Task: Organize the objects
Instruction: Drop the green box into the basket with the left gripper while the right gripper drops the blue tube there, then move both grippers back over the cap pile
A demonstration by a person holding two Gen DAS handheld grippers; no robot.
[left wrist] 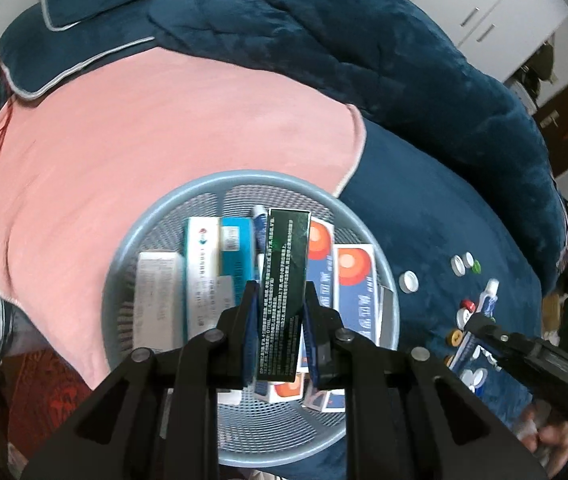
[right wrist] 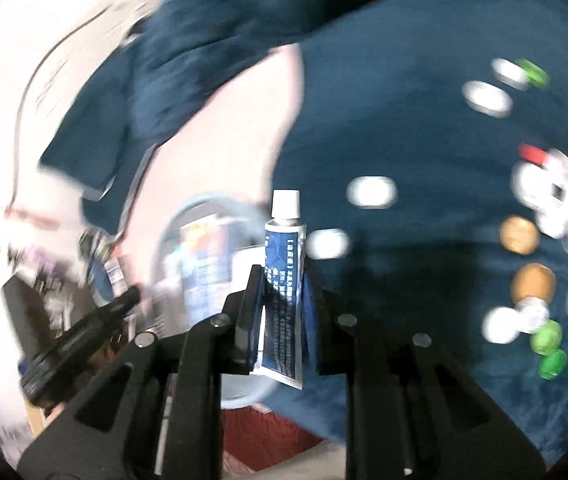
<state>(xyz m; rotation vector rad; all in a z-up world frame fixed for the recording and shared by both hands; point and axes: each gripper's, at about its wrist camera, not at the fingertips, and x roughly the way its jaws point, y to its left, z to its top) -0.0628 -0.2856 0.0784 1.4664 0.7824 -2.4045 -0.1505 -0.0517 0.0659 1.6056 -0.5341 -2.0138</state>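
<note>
My left gripper [left wrist: 279,300] is shut on a dark green box [left wrist: 284,292] and holds it over a round blue mesh basket [left wrist: 123,256] that holds several medicine boxes and a tube. My right gripper [right wrist: 281,288] is shut on a blue and white tube with a white cap [right wrist: 284,264]. The right wrist view is blurred by motion; the basket [right wrist: 171,220] shows to the left of the tube. The right gripper with its tube also shows in the left wrist view [left wrist: 484,316], right of the basket.
The basket sits on a bed with a pink blanket [left wrist: 143,128] and a dark blue quilt [left wrist: 424,128]. Several loose bottle caps [right wrist: 524,232] lie scattered on the blue cover right of the basket. White cabinets [left wrist: 496,4] stand behind.
</note>
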